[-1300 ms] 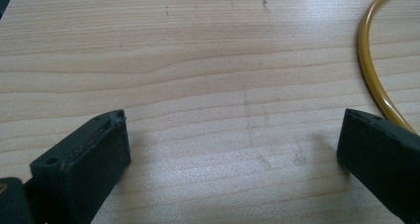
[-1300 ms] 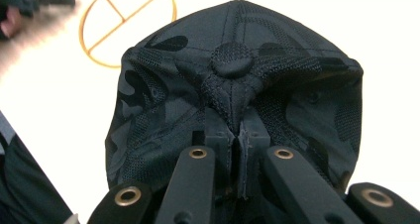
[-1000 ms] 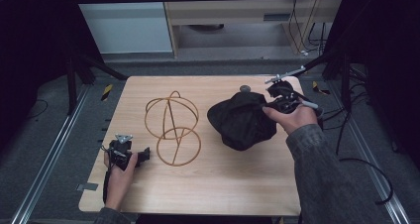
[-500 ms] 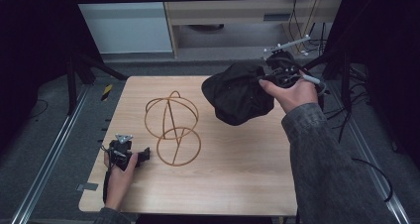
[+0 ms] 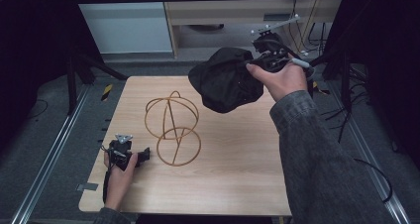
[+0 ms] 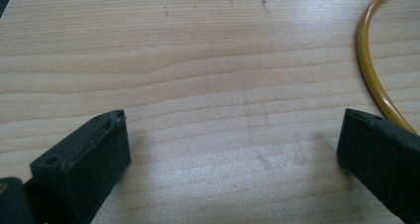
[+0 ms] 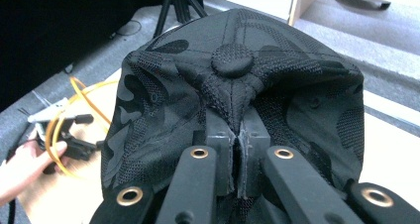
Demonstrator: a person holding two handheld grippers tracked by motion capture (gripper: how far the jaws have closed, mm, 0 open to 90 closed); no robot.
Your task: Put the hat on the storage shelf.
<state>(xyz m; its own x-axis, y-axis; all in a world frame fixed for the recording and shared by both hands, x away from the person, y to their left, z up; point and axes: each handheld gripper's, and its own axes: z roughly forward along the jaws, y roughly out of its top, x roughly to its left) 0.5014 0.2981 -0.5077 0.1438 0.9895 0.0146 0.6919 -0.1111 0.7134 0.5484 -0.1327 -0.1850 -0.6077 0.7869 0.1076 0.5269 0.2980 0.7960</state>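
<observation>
Wire stand [image 5: 172, 128] on table [image 5: 237, 174], left of cap [image 5: 225, 79]

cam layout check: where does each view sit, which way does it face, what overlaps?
High view: above the person's side, looking forward and down at the wooden table; both forearms, left gripper, right gripper.
Left gripper view: low over the tabletop; its open jaws, gold wire stand.
Right gripper view: along shut jaws pinching the black camo cap.
Shared: cap, stand, left hand.
</observation>
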